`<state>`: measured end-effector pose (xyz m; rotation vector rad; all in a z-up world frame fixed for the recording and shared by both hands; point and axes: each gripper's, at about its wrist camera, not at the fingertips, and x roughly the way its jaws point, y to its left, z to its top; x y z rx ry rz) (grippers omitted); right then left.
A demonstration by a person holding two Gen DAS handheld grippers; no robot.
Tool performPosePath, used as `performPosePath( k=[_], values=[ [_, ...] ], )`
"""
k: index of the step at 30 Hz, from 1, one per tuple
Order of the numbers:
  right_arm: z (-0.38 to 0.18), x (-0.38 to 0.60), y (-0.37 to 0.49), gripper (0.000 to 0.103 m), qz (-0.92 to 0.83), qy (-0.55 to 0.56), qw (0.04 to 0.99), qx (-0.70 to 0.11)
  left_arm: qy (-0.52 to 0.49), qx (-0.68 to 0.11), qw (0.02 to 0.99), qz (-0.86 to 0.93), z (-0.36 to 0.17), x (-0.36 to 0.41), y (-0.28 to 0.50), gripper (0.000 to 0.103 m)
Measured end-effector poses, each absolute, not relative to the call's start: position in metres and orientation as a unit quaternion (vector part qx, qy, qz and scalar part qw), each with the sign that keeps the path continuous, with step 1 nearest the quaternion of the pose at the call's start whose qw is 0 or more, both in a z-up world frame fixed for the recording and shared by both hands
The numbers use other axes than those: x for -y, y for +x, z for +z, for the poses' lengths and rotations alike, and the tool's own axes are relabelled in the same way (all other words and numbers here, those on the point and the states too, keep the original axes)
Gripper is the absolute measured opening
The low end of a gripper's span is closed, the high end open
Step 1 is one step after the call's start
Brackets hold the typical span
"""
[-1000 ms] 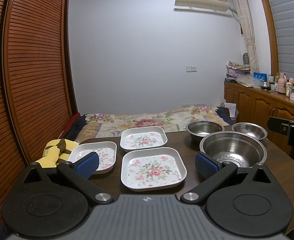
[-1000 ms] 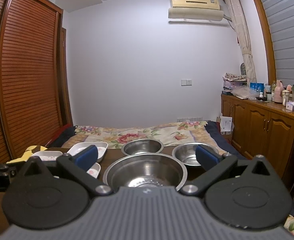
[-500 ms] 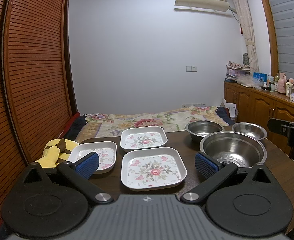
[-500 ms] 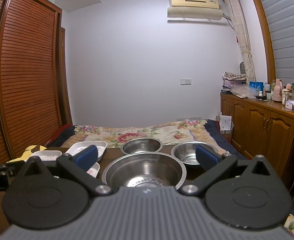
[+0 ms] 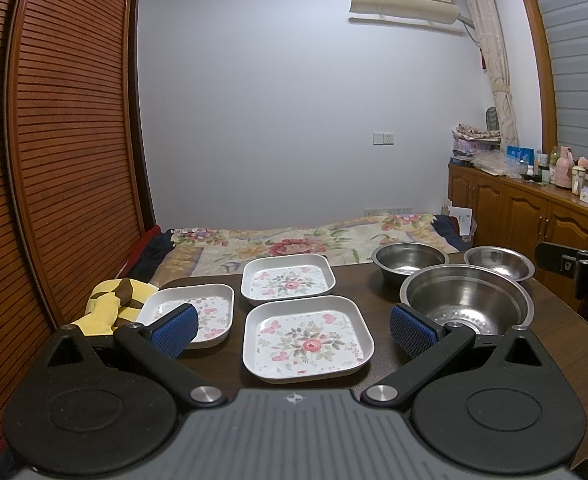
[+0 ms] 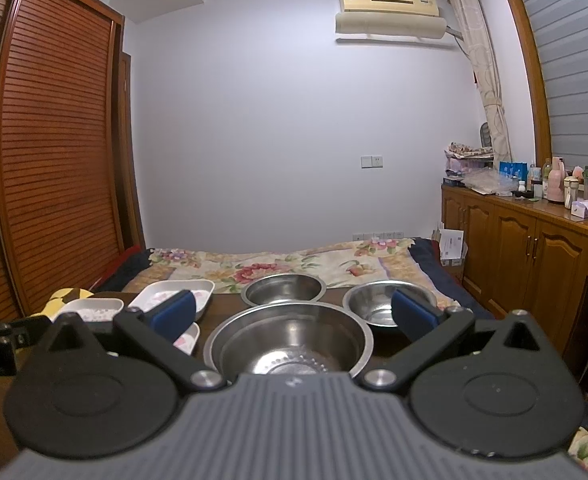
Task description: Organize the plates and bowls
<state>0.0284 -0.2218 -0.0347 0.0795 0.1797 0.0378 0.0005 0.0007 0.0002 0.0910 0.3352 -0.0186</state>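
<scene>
1. Currently nothing is gripped. The left gripper (image 5: 291, 326) stands wide, its blue pads (image 5: 173, 330) framing the near floral plate (image 5: 308, 346) without touching it. The right gripper (image 6: 294, 314) is likewise wide and empty, with the large steel bowl (image 6: 289, 342) sitting between its fingers in that view.

2. Layout on the dark wooden table (image 5: 554, 332), left wrist view, clock directions from the near floral plate:
   - far floral plate (image 5: 287, 280) at 12 o'clock, just beside it;
   - left floral plate (image 5: 191, 314) at about 10 o'clock, partly behind the left pad;
   - large steel bowl (image 5: 466, 306) at 2 to 3 o'clock;
   - deep steel bowl (image 5: 410, 260) and shallow steel bowl (image 5: 498, 262) behind the large one, at about 1 to 2 o'clock.
   - All six pieces lie singly; none is stacked or nested.

3. A yellow-and-brown soft toy (image 5: 107, 304) lies at the table's left edge, at 9 to 10 o'clock, just beside the left plate.

4. Judgement on step: the task looks to be at its start, with both grippers poised in front of their groups, plates for the left and bowls for the right.

5. Next move, as I judge it: each gripper needs to come down and pinch a rim. The plate rims are low and sloped, so the left needs one finger inside and one outside. The smaller bowls probably nest into the large one, which can stay put.
</scene>
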Motion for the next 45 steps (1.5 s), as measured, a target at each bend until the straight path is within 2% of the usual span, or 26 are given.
performPosePath(
  k=[24, 45],
  values=[
    [-0.039, 0.214, 0.033, 0.103, 0.026, 0.037, 0.994, -0.097, 0.041, -0.179, 0.983, -0.006, -0.009, -0.008, 0.007, 0.103],
    [-0.036, 0.185, 0.051, 0.103, 0.077, 0.016, 0.990, -0.118, 0.008, -0.257, 0.966, -0.009, -0.031, -0.055, 0.043, 0.103]
  ],
)
